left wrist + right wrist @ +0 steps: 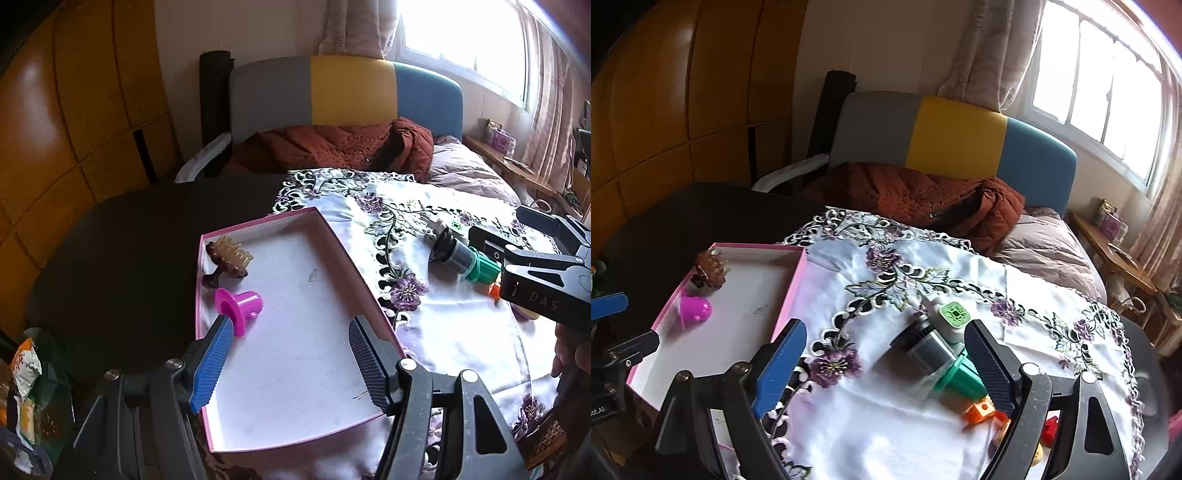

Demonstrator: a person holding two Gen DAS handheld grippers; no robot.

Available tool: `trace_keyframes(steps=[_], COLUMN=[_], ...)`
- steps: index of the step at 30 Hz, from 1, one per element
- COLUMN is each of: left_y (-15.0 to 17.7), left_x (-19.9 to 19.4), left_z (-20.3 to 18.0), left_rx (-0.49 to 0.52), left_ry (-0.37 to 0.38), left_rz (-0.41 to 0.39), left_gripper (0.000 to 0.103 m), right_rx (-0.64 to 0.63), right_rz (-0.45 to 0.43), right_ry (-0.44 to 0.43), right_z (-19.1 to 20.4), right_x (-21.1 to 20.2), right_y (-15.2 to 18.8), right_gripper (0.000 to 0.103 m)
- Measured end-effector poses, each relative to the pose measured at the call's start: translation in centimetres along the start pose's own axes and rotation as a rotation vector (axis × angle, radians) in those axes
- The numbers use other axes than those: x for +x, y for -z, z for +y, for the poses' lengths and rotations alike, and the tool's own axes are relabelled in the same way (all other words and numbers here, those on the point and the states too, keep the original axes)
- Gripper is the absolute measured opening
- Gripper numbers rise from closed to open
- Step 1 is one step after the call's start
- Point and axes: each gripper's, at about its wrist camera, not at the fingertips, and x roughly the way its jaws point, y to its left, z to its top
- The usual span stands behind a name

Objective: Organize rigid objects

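Observation:
A shallow pink-rimmed box lies on the table; it also shows in the right wrist view. In it lie a brown hair claw clip and a magenta plastic cup piece, which also shows in the right wrist view. My left gripper is open and empty over the box, its left finger just beside the magenta piece. My right gripper is open above the cloth. A grey-and-teal nozzle lies by its right finger, with a white and green block and an orange piece close by.
A white embroidered cloth covers part of the dark round table. A bed with a rust quilt stands behind. A small red piece and a yellow one lie under the right gripper frame. Snack bags sit low left.

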Motion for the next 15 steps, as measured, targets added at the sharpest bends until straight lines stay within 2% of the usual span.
trace_keyframes(steps=[9,12,15], left_y=[-1.5,-2.4,-3.3], left_x=[1.0,1.5,2.5], left_z=[-2.7,-4.1,-5.5], left_rx=[0.048,0.066,0.065], left_ry=[0.035,0.063,0.123], left_rz=[0.007,-0.001,0.015], left_gripper=[0.066,0.066,0.066], right_rx=[0.001,0.035,0.125], right_rz=[0.027,0.045,0.067], right_ry=[0.033,0.047,0.102], right_z=[-3.0,-5.6,-10.2], right_x=[1.2,2.1,3.8], right_y=[0.3,0.4,0.7], right_gripper=[0.092,0.093,0.093])
